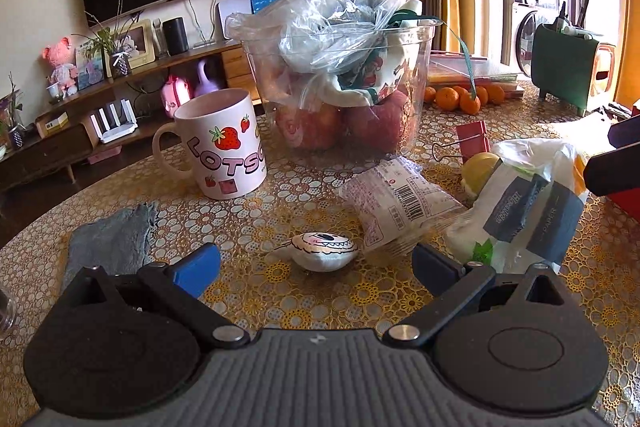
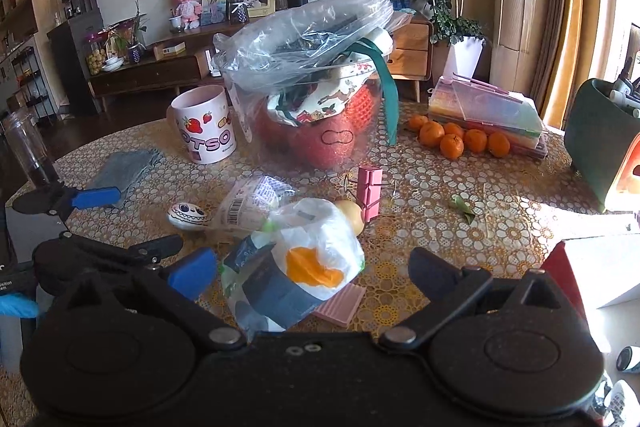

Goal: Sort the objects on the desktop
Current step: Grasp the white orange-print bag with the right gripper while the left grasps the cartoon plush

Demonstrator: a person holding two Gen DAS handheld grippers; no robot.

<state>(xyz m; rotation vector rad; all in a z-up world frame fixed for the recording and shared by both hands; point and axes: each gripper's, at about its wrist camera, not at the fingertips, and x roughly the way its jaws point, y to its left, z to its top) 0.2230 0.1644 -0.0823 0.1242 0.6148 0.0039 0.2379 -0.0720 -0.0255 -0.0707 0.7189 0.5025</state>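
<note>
A round desk (image 1: 280, 311) with a gold lace-pattern cover is crowded with small things to sort. The left gripper (image 1: 316, 263) hangs low over the desk, its blue-tipped fingers (image 1: 198, 269) spread wide and holding nothing. Just ahead, lined up with the gap between them, lies a small white painted egg (image 1: 325, 251) with a cartoon face, on its side. The likely step is picking up this egg.

Just right of the egg, touching or nearly so, is a flat snack packet (image 1: 400, 203) with a barcode. Right of that sits a white bag (image 1: 524, 211) with dark labels, and a pale yellow fruit (image 1: 478, 171) half hidden behind it. A grey cloth (image 1: 112, 243) lies to the left, a pink mug (image 1: 224, 147) stands behind, and a clear tub (image 1: 340, 83) of apples and plastic wrap stands further back.

The right gripper (image 2: 312, 277) is also wide open and empty, with the bag (image 2: 304, 259) between its fingers, a pink card (image 2: 340, 307) poking out under it, and a pink clip (image 2: 370, 193) beyond.

To take the egg well, the left fingers should probably go forward low and level, and close across its narrow width, keeping the right finger clear of the packet edge. The egg looks smooth and rounded, so an off-centre squeeze may make it roll or pop out.
</note>
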